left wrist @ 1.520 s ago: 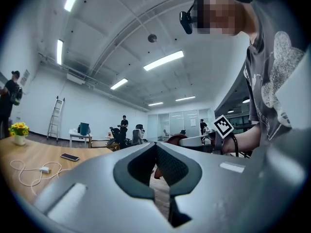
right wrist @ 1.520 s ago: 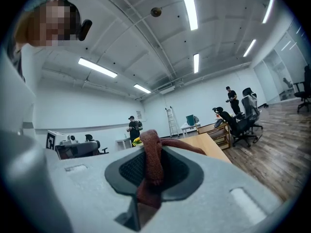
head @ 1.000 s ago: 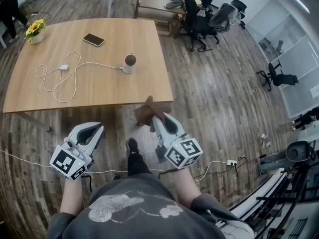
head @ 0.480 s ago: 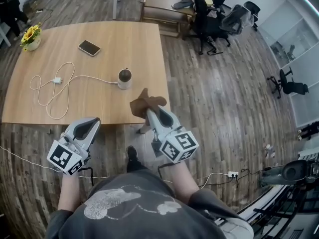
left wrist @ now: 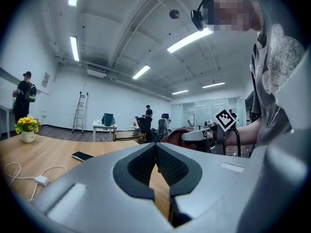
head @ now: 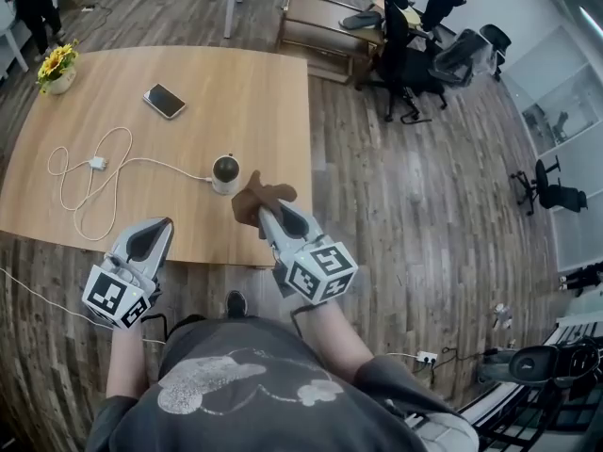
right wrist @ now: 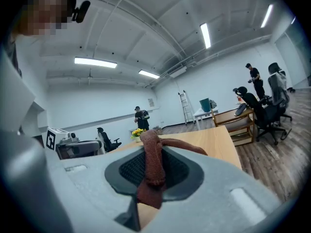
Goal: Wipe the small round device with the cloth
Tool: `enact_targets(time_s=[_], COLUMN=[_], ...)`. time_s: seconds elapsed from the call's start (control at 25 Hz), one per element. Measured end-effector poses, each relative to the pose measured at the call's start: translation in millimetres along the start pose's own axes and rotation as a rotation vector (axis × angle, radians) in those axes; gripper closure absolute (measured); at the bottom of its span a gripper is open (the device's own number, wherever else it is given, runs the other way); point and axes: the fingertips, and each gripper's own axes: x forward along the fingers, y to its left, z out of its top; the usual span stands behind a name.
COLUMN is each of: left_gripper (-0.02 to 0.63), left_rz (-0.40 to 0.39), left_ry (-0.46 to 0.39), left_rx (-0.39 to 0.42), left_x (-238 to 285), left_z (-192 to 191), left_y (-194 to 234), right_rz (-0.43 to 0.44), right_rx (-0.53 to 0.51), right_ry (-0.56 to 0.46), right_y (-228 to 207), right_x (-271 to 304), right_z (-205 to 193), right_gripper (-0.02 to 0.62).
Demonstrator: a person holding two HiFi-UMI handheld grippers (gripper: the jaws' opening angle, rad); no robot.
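Observation:
The small round device [head: 226, 172], white with a dark top, stands on the wooden table [head: 254, 92] near its front edge. My right gripper [head: 266, 217] is shut on a brown cloth [head: 258, 199], which bunches just right of the device and hangs a little apart from it. In the right gripper view the cloth [right wrist: 152, 165] is pinched between the pads and drapes over them. My left gripper [head: 155, 231] hovers over the table's front edge, left of the device, shut with nothing in it. In the left gripper view its pads [left wrist: 146, 161] meet at the tips.
A white cable [head: 80, 172] with a charger block runs left from the device. A phone [head: 165, 101] lies farther back and a pot of yellow flowers [head: 57, 68] stands at the far left corner. Office chairs [head: 429, 50] and a bench stand beyond the table, and people stand at the back.
The person has stepped up to the table. Both grippers moved forward from over the floor to over the table's front edge, and the cloth came close beside the device.

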Motion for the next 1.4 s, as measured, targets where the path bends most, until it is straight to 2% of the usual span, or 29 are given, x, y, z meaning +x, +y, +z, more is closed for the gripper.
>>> enact_targets(time_s=[0.24, 0.4, 0.6, 0.76, 0.96, 1.2, 1.4], left_gripper=[0.587, 0.587, 0.586, 0.586, 0.586, 0.587, 0.588], left_rz=[0.018, 0.041, 0.026, -0.015, -0.053, -0.063, -0.087], left_ry=[0.002, 0.009, 0.022, 0.052, 0.073, 0.101, 0.112], left_rx=[-0.014, -0.029, -0.074, -0.098, -0.102, -0.127, -0.134], left_x=[19, 26, 35, 47, 52, 46, 46], left_z=[2, -4, -18, -20, -31, -45, -54], left_y=[3, 23, 45, 54, 64, 79, 89], right_rz=[0.068, 0.103, 0.102, 0.028, -0.075, -0.222, -0.339], right_rx=[-0.022, -0.038, -0.057, -0.079, -0.028, 0.042, 0.055], right_ry=[0.065, 0.101, 0.161, 0.237, 0.261, 0.253, 0.276], right_y=[4, 14, 16, 0, -29, -70, -104], right_x=[41, 72, 109, 133, 139, 118, 93], right_z=[-6, -16, -28, -37, -42, -49, -60], right_gripper=[0.537, 0.537, 0.537, 0.537, 0.537, 0.537, 0.537])
